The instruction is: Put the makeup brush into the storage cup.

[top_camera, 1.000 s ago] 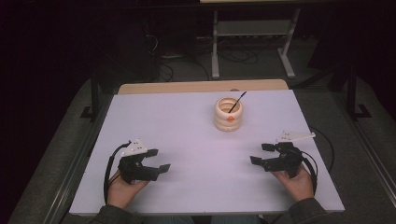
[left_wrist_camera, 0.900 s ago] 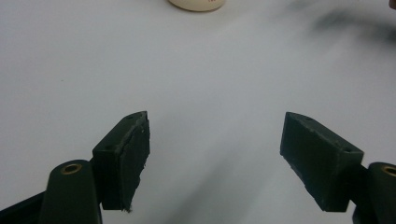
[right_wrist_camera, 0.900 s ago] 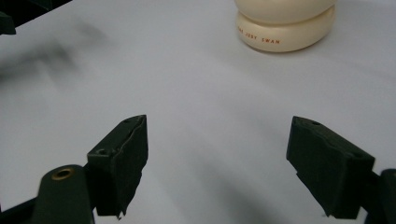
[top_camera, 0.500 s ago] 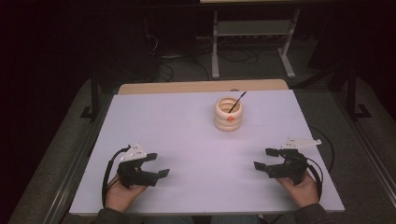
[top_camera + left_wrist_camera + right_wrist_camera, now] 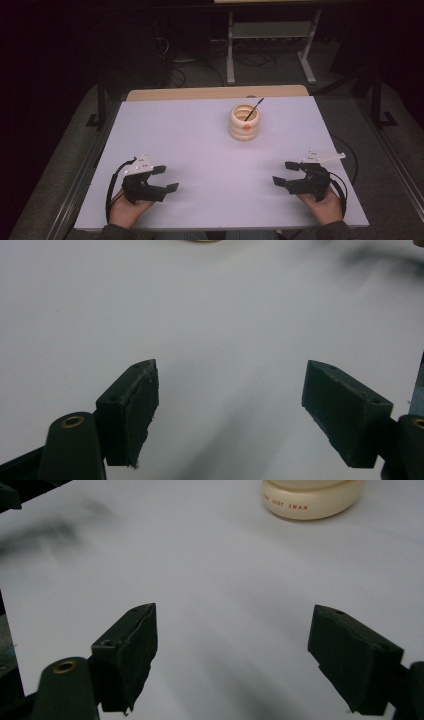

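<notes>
Ribbed pot (image 5: 244, 122) stands on the white table (image 5: 200, 150) far of centre, well apart from both grippers

Left gripper (image 5: 161, 179) and right gripper (image 5: 286, 172): jaws spread, empty, near edge. Pot: cream, orange mark in front, thin dark stick (image 5: 254, 109), possibly a brush, leaning inside

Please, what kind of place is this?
Probably a lab or recording workspace: a white table in a dark room, cables on the floor, a metal stand behind, and only a ridged cream pot set out.

Glossy cream holder (image 5: 244, 123), matt table (image 5: 200, 150)
</notes>
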A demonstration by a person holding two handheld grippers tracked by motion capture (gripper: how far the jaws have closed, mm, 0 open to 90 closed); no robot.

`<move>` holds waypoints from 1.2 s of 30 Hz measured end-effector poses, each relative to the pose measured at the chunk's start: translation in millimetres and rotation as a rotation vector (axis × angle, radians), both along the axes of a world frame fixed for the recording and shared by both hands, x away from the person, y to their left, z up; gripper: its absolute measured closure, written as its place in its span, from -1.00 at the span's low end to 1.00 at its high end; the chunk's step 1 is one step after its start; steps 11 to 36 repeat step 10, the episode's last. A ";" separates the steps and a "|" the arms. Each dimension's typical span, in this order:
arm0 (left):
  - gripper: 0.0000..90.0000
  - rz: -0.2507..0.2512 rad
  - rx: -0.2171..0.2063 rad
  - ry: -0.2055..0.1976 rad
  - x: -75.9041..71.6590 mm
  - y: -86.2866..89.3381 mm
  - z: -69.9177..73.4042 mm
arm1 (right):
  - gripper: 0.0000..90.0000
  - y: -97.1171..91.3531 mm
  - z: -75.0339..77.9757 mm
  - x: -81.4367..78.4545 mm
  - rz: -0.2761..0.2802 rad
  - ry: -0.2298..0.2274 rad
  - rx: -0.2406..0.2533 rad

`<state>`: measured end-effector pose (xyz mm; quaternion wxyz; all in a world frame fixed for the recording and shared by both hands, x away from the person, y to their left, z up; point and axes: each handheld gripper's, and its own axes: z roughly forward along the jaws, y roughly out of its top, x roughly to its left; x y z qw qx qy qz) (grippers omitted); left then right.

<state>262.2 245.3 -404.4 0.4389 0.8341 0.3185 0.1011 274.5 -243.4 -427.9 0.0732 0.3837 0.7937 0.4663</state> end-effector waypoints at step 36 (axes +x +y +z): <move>-0.50 0.000 0.000 0.005 2.9 2.8 -1.9 | -0.58 4.7 -4.4 0.6 0.011 -0.004 -0.008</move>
